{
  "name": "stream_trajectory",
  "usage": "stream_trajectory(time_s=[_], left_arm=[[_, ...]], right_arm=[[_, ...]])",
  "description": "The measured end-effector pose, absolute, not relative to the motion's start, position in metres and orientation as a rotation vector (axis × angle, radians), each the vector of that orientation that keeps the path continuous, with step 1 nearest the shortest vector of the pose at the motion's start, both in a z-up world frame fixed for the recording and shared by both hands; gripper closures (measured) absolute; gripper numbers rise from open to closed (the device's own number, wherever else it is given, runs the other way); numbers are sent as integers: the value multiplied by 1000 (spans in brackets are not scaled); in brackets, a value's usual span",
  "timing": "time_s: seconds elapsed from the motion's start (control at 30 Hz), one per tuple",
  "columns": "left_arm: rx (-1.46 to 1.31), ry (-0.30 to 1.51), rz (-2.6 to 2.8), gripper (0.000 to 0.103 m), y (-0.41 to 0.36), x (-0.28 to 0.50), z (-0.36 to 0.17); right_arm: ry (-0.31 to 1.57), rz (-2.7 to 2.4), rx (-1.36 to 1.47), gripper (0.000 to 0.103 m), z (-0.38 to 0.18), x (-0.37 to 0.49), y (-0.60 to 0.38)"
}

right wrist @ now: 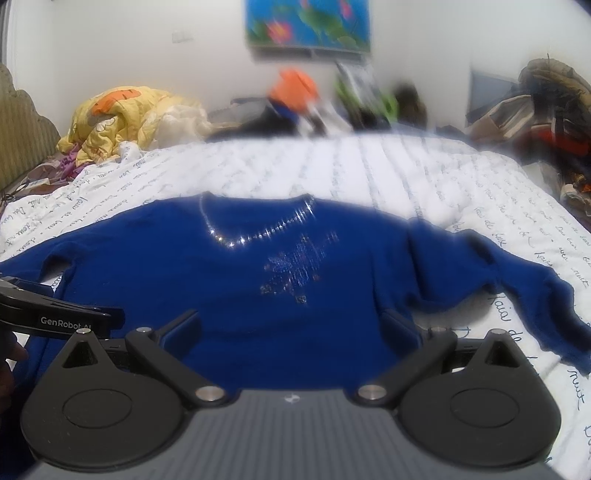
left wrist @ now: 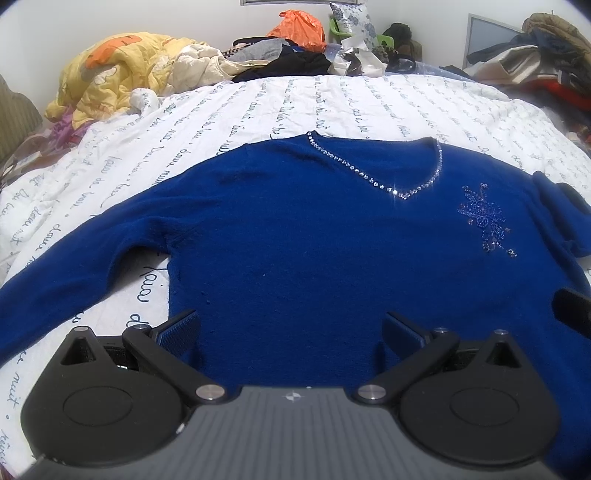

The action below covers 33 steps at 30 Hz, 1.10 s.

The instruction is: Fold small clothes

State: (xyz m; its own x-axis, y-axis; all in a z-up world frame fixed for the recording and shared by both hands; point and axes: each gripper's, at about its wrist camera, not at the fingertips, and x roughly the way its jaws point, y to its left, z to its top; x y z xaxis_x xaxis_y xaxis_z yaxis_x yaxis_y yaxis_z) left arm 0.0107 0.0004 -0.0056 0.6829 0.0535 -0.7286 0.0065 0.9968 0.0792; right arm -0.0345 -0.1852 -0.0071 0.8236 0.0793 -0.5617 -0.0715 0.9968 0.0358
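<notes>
- We are in a home bedroom: a bed (left wrist: 258, 110) under a script-printed white cover.
- We see a crumpled yellow quilt (left wrist: 110, 70) (with heaped clothes (left wrist: 280, 59)) along the wall.

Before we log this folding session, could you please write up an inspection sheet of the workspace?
Surface: bed with white script-printed cover, wrinkled.
Job's things: blue sweater spread flat, front up, sleeves out to both sides, unfolded; rhinestone V-neckline and beaded motif.
Clutter: yellow quilt, orange bag and heaped clothes along the far edge.
Grippers: left hand-held gripper open above the sweater's hem; right hand-held gripper open, likewise, holding nothing.
Cables: nothing seen.
Surroundings: white wall, painting, piled garments at right.
</notes>
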Motion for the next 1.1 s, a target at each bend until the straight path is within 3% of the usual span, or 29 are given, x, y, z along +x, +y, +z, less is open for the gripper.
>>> stream_trajectory(time_s=[0.43, 0.7, 0.73, 0.8, 0.87, 1.03, 1.1], left_arm=[[86, 787, -27, 0, -19, 10, 0], [87, 810, -21, 0, -17, 12, -5], [86, 811, -20, 0, -16, 12, -5], [85, 813, -18, 0, -16, 12, -6], [88, 815, -18, 0, -15, 12, -6], [103, 817, -14, 0, -18, 11, -7], [103, 818, -15, 0, -17, 11, -7]], right_arm=[[564, 20, -21, 0, -6, -39, -206], [555, -286, -235, 2, -24, -42, -281], [572, -323, -254, 5, -29, -40, -295], [613, -361, -246, 28, -37, -37, -317], [653, -375, -196, 42, -44, -31, -339], [682, -318, -100, 44, -51, -25, -365], [677, -319, -92, 51, -50, -22, -369]])
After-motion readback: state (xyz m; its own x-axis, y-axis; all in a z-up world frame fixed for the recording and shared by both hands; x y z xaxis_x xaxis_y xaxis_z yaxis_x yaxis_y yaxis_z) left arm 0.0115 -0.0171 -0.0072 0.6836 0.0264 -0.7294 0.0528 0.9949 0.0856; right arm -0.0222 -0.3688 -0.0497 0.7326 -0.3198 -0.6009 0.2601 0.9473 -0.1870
